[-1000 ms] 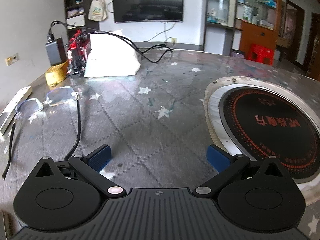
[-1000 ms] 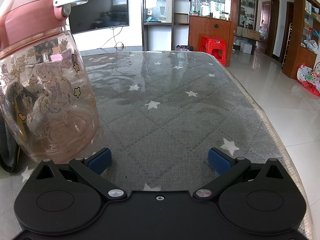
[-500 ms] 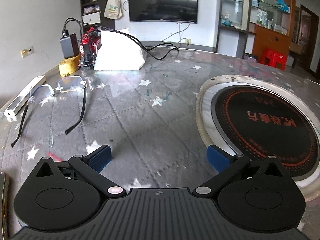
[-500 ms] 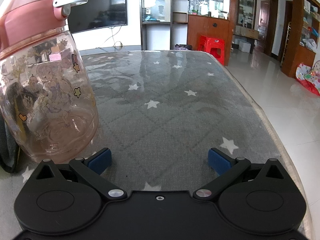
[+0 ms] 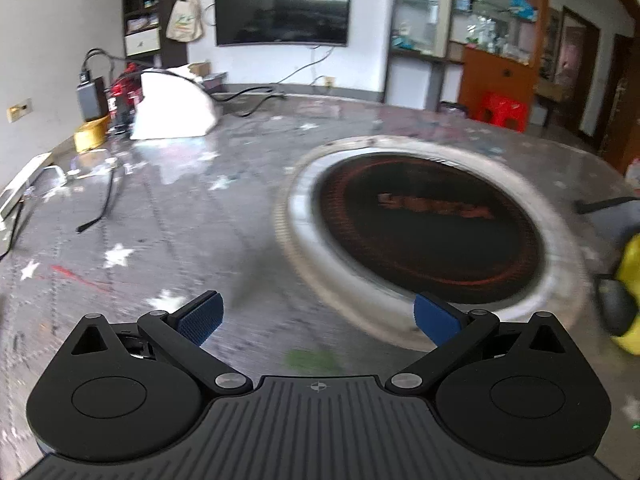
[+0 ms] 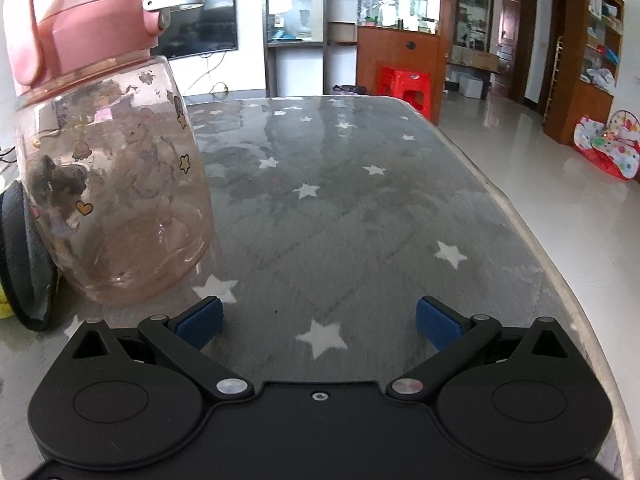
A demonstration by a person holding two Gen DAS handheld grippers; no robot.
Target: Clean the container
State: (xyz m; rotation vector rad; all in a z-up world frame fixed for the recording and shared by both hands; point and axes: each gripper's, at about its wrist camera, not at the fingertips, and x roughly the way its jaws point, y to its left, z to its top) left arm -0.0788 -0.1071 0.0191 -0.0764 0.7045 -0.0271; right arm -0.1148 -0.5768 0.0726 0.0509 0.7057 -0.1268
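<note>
We hold the left gripper with its jaws spread wide and nothing between them, hovering over the grey, star-patterned tabletop. Just ahead of it and to its right lies the round black cooktop, set in a metal ring; the view is blurred. Well left of the cooktop lie a pair of glasses, and beyond them a white bag. A yellow object shows at the cooktop's right edge.

Our right gripper is likewise released and empty. The container, a clear pinkish bottle with a pink lid, stands upright on the tabletop just ahead of this gripper's left finger, apart from it.
</note>
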